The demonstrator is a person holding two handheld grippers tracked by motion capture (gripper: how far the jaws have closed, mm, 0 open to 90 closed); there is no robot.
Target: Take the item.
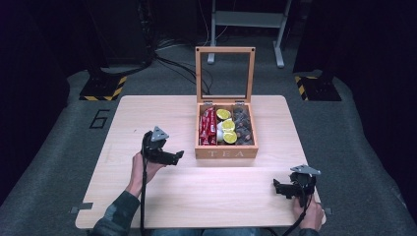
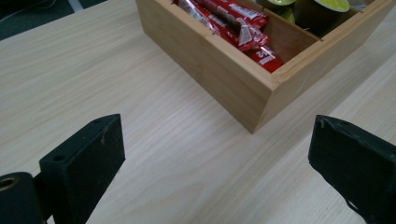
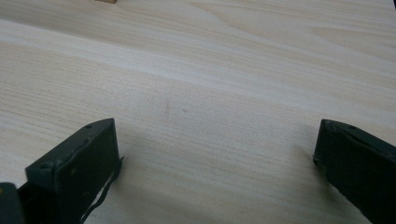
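Dark room, grey carpeted floor, a metal stand's legs at the back, hazard-striped bases at either side. Pale wooden table (image 1: 147, 196) in the middle. On its far half sits the tea box (image 1: 226, 153), wooden, marked TEA, its glass-paned lid (image 1: 225, 73) hinged up and standing upright. Inside, three lanes: red sachets (image 1: 208, 127) in the left one, yellow-topped capsules (image 1: 227, 125) in the middle, dark capsules (image 1: 242, 125) on the right.

Handling, as a judgement: box stiff, moderately heavy, lid would swing (better gripped by the frame edge, not the pane). Sachets light, thin, glossy so likely slippery; pinch across the flat middle. Capsules rigid but small, foil tops dentable; take by the rim.

Left gripper (image 1: 176, 156) hovers just beside the box's front-left corner, pointing right at it, jaws spread wide, nothing between them; in the left gripper view the box corner (image 2: 261, 100) lies ahead. Forearm angled in from below.

Right gripper (image 1: 278, 188) low at the table's near-right edge, well apart from the box, pointing left, jaws likewise wide and empty.
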